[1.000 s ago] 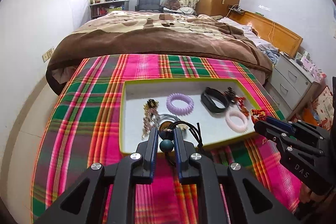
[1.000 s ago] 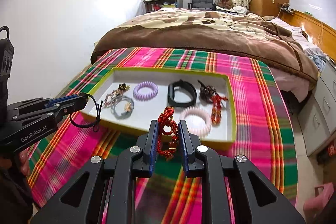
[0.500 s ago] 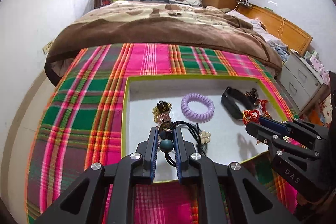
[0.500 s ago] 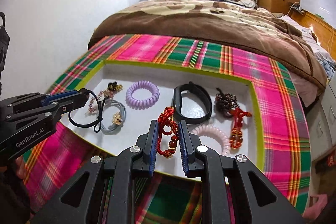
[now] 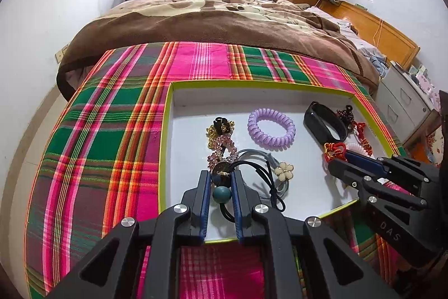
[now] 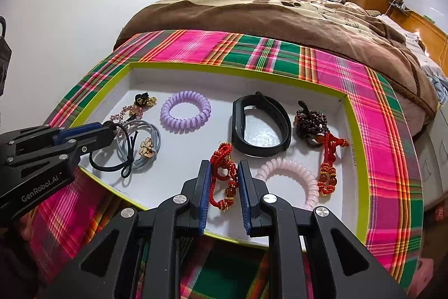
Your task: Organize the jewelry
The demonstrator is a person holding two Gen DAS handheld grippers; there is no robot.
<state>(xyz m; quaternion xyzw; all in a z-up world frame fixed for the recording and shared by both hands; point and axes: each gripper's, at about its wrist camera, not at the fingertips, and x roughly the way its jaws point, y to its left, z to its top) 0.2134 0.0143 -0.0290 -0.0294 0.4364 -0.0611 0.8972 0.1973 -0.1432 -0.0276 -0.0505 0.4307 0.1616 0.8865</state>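
A white tray (image 5: pixel 252 84) with a yellow-green rim lies on a plaid cloth. My left gripper (image 5: pixel 221 176) is shut on a black hair tie with a teal bead (image 5: pixel 221 194), low over the tray's near left part; its cord loop (image 6: pixel 112 159) hangs onto the tray floor. My right gripper (image 6: pixel 224 168) is shut on a red knotted cord bracelet (image 6: pixel 222 177), just above the tray's near middle, beside a pink coil tie (image 6: pixel 291 175). Each gripper shows in the other's view: the left gripper (image 6: pixel 107 131), the right gripper (image 5: pixel 337 160).
In the tray lie a purple coil tie (image 6: pixel 185 111), a black wristband (image 6: pixel 260 125), a dark bead bracelet with red tassel (image 6: pixel 310 122), grey ties with a flower (image 6: pixel 145 143) and a pink rhinestone clip (image 5: pixel 221 149). A brown-blanketed bed (image 5: pixel 224 21) lies beyond.
Both grippers have come forward and down from the tray's near edge to low over its floor, each still holding its piece. The hair tie's loop now rests on the tray.
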